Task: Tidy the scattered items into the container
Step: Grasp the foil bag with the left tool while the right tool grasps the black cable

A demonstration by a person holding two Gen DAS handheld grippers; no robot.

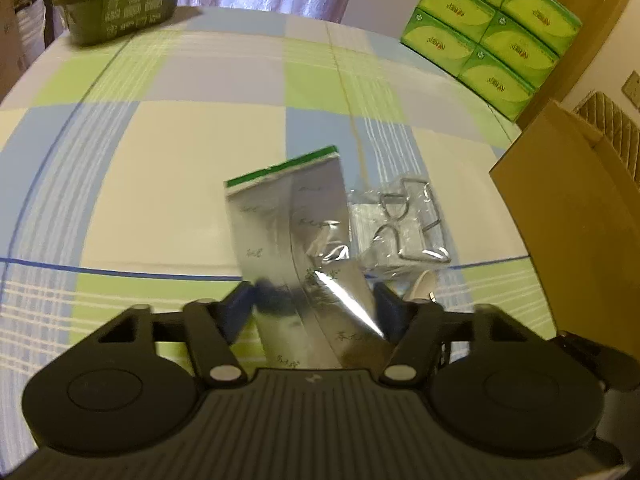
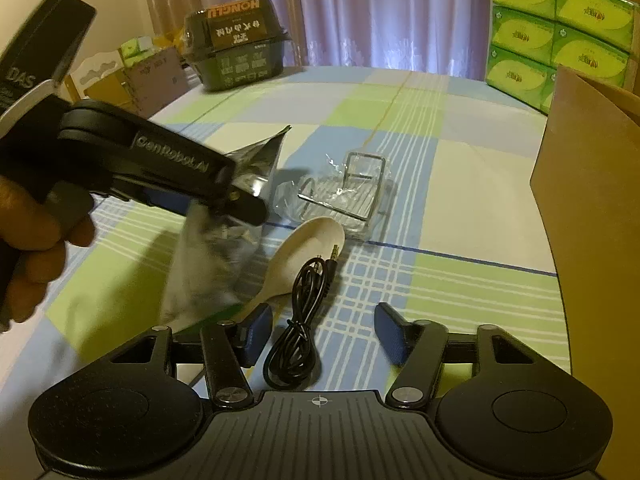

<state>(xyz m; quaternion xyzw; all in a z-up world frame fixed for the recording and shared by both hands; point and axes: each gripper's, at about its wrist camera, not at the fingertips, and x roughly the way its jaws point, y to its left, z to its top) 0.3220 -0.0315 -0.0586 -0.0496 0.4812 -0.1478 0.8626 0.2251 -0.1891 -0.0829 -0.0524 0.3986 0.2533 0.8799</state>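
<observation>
Silver pouch [image 1: 296, 232] lifted, tilted; wire rack in bag [image 2: 344, 196], spoon [image 2: 304, 248], blk cable [image 2: 304, 320] on cloth.

Silver pouch [image 1: 304, 248]: motion-blurred, lower part hidden between fingers [image 1: 240, 308]. Spoon [image 1: 422, 285]: only tip shows behind right finger. Cardboard box [image 1: 576, 232]: cut off by right edge. Pouch print too small to read. Hand [image 2: 28, 236]: cut by left edge.

One silver pouch [image 1: 288, 216], one bagged wire rack [image 2: 352, 196], one spoon [image 2: 304, 244], one cable [image 2: 304, 320], one cardboard box [image 2: 592, 200]
</observation>
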